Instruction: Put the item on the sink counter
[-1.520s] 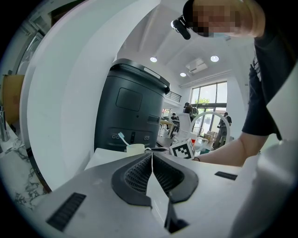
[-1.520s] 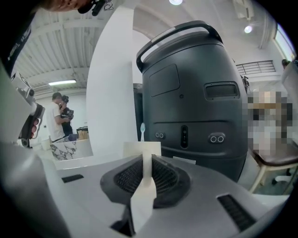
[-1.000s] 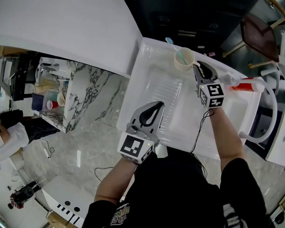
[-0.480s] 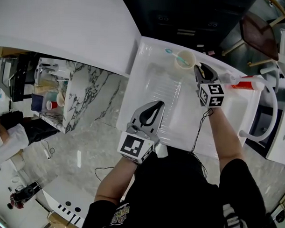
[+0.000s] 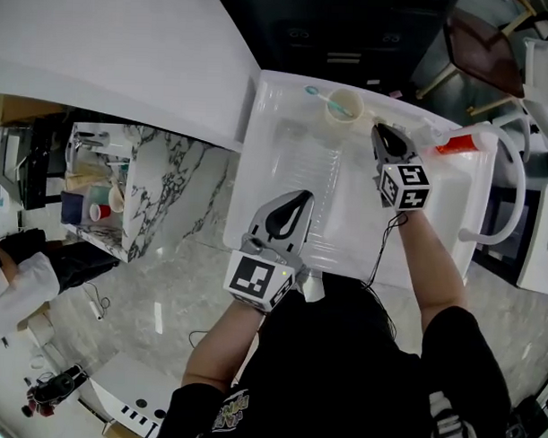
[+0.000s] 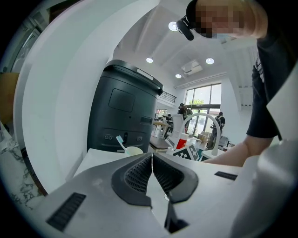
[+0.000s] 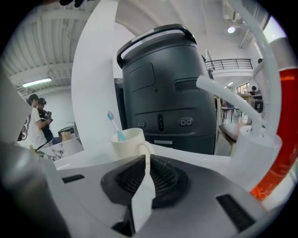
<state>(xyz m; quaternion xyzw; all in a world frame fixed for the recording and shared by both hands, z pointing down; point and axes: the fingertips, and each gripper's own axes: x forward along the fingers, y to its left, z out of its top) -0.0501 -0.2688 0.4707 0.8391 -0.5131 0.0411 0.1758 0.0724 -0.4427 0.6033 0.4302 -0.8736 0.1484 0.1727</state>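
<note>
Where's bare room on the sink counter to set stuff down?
Free: the counter between mug and left tool, and the middle between the two tools. Crowded: far edge, where mug, right tool, red bottle and faucet sit close.

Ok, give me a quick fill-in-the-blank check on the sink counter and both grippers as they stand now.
1. The mug on the sink counter holds a blue-headed ____.
2. The right gripper has its jaws closed at the mug's ____.
3. The left gripper is over the basin with its jaws ____ and nothing between them.
4. The red-and-white tube lies near the curved white ____.

Missing words: toothbrush; handle; shut; faucet.
</note>
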